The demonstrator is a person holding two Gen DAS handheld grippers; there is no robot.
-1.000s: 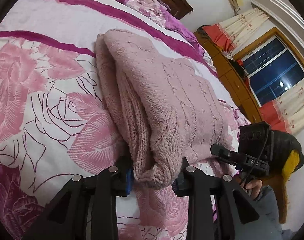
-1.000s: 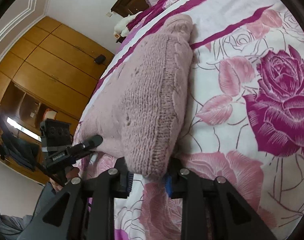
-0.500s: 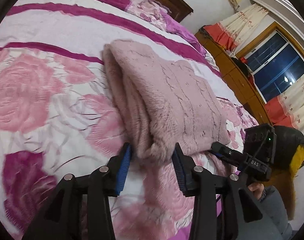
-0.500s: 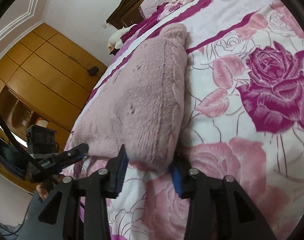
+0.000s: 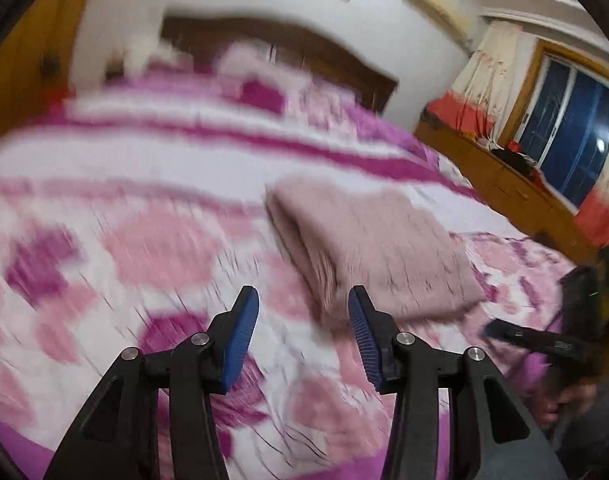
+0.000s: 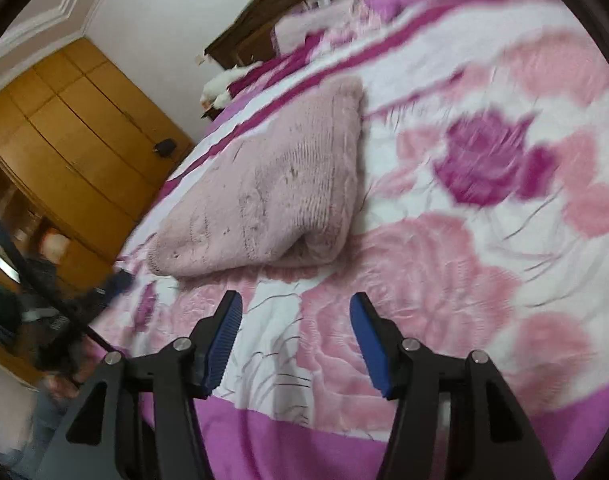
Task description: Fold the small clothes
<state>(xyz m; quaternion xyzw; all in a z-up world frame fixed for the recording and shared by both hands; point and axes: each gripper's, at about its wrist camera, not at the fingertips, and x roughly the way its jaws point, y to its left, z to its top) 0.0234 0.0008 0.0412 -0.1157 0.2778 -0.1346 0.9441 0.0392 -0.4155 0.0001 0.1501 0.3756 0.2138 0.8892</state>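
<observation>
The pink knitted sweater [image 5: 376, 248] lies folded into a thick rectangle on the bed [image 5: 104, 208], out on the floral cover, between the headboard [image 5: 288, 52] end and the near edge — flat, with its folded layers showing along one side. The left tongs [image 5: 303, 332] hang over the cover near the sweater's close corner, jaws spread wide with nothing between the blue pads. The right tongs [image 6: 295, 338] are likewise parted and bare — poised over the near edge of the bed, just short of the sweater [image 6: 272, 188]. Both views are blurred.
</observation>
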